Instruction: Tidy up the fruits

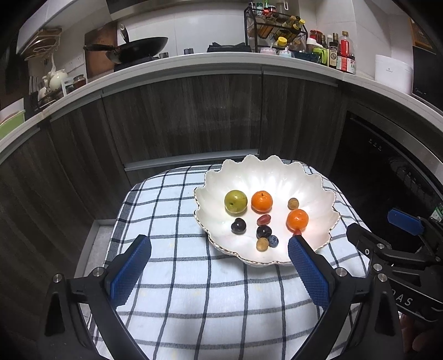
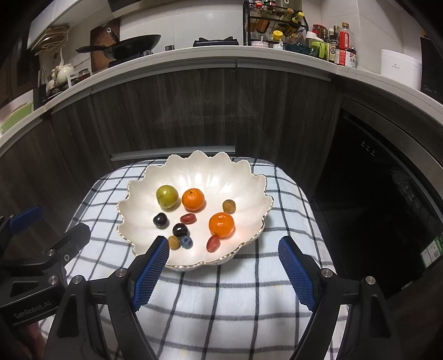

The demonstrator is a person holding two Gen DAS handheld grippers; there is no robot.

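Note:
A white scalloped bowl (image 1: 277, 177) (image 2: 210, 169) stands on a blue-checked cloth (image 1: 171, 210) (image 2: 249, 290). In it lie a green fruit (image 1: 235, 201) (image 2: 167, 196), two oranges (image 1: 261, 201) (image 2: 221, 225), two dark cherries (image 1: 238, 226) (image 2: 180, 229), a red grape (image 1: 263, 220) (image 2: 188, 218), a blueberry (image 1: 273, 241) (image 2: 185, 241) and small brown fruits (image 1: 293, 203) (image 2: 229, 206). A second red grape (image 2: 213, 243) shows fully only in the right wrist view. My left gripper (image 1: 219, 240) (image 2: 52, 221) hangs open before the bowl's near-left rim. My right gripper (image 2: 224, 241) (image 1: 376, 225) is open at the near-right rim. Both are empty.
Dark wood cabinets (image 1: 193, 116) and a white counter (image 1: 193, 59) rise behind the cloth. On the counter are a wok (image 1: 138, 48), a spice rack (image 1: 277, 25), bottles (image 1: 343, 52) and a white appliance (image 1: 393, 72). A dark built-in appliance (image 2: 373, 180) fills the right.

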